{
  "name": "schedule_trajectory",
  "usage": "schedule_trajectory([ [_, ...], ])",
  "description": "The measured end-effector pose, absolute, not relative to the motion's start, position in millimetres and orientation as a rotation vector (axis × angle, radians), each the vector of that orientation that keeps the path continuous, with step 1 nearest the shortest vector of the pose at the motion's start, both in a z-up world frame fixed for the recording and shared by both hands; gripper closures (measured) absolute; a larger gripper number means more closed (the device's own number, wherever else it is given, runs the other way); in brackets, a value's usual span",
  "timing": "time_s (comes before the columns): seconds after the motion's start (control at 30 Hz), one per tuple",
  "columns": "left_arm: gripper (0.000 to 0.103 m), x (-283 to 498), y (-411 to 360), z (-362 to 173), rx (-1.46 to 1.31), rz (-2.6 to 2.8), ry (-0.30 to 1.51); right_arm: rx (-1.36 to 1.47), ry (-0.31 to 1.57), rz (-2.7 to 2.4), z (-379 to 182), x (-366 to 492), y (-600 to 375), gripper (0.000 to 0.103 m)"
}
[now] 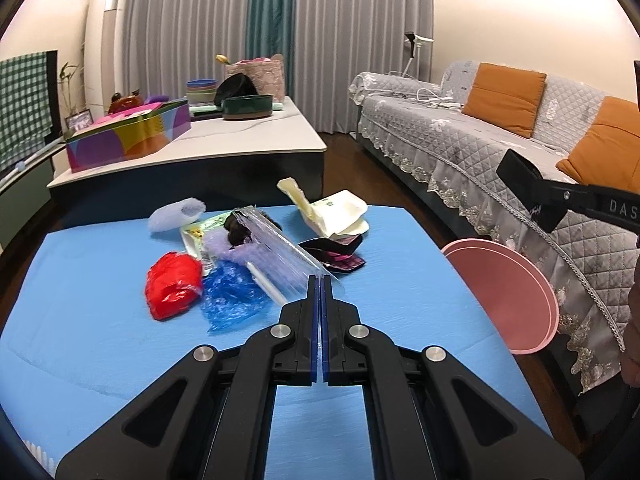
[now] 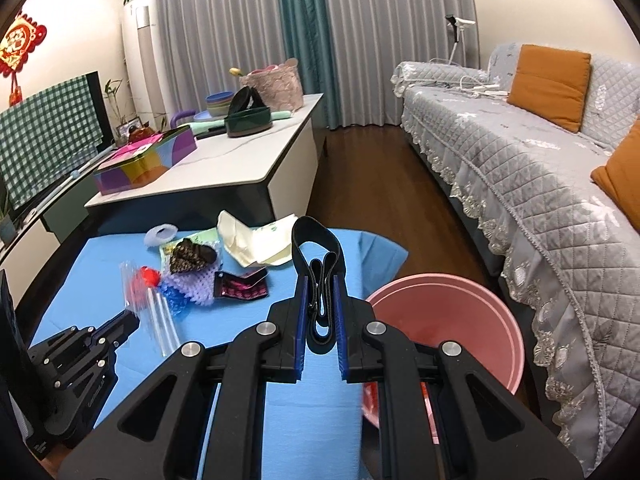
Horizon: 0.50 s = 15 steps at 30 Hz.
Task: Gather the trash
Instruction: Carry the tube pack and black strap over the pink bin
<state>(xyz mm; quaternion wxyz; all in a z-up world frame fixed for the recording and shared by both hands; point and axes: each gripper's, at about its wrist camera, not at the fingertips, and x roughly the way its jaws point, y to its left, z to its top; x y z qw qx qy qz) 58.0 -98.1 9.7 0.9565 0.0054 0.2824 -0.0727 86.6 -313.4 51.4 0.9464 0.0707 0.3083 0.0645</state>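
Note:
My left gripper [image 1: 321, 280] is shut on a clear plastic wrapper [image 1: 280, 248] and holds it above the trash heap on the blue cloth [image 1: 100, 300]. The heap holds a red bag [image 1: 174, 288], a blue film [image 1: 232, 296], a purple foam net [image 1: 176, 214], a cream wrapper [image 1: 336, 212] and a dark pink packet [image 1: 336, 254]. My right gripper [image 2: 321, 280] is shut on a black elastic band [image 2: 318, 252], above the table's right edge near the pink bin [image 2: 448, 320]. The right gripper also shows in the left wrist view [image 1: 528, 192], above the bin [image 1: 504, 292].
A white coffee table [image 2: 240, 160] with a colourful tin [image 2: 144, 160], bowls and a basket stands behind. A grey-covered sofa [image 2: 540, 168] with orange cushions runs along the right. Dark wood floor lies between them.

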Motion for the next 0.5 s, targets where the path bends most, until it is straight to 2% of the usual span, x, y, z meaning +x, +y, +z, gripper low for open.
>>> schedule_trajectory([
  [0.5,0.102,81.0,-135.8,24.7,0.045,-0.255,0.569,0.185,0.596,0.014,68.0,91.5,-362.3,0.09],
])
